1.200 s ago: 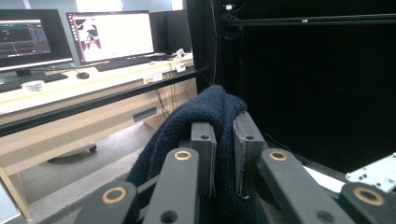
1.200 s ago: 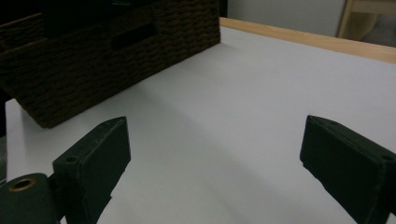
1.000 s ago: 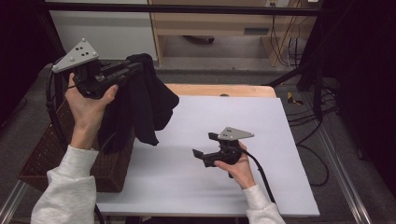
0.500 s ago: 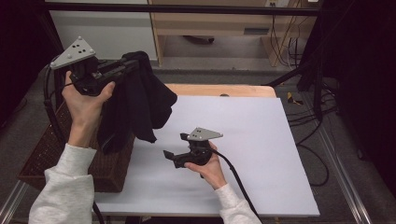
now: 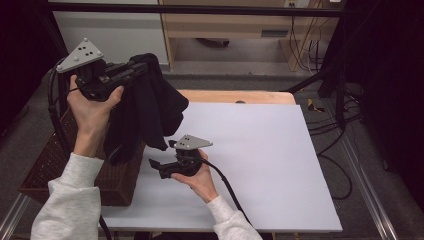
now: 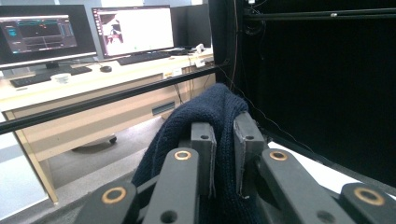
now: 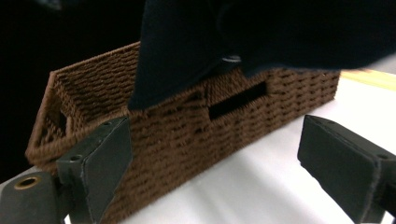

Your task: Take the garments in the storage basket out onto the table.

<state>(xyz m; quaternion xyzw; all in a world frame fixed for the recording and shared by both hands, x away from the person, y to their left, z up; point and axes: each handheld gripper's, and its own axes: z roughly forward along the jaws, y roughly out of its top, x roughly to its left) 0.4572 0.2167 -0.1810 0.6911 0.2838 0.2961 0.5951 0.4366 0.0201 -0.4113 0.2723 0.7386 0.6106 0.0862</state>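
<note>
A dark navy knitted garment (image 5: 150, 110) hangs from my left gripper (image 5: 142, 67), which a hand holds raised at the upper left, shut on a fold of the cloth. In the left gripper view the pads (image 6: 203, 140) pinch the knit (image 6: 205, 105). The cloth's lower end drapes over the right side of a brown woven basket (image 5: 60, 165). My right gripper (image 5: 159, 169) lies low over the white table (image 5: 260, 160), open and pointing left at the basket. In the right gripper view its jaws (image 7: 219, 154) stand wide apart in front of the basket wall (image 7: 187, 126), and the garment (image 7: 261, 32) hangs above.
The basket stands at the table's left edge and partly overhangs it. A wooden board (image 5: 235, 95) edges the table's far side. Cables (image 5: 325, 130) run on the floor at right. A desk with monitors (image 6: 126, 28) stands beyond the black frame bar.
The right hand has slid its open gripper leftward across the table to beside the basket. The left hand has stayed in place with the garment.
</note>
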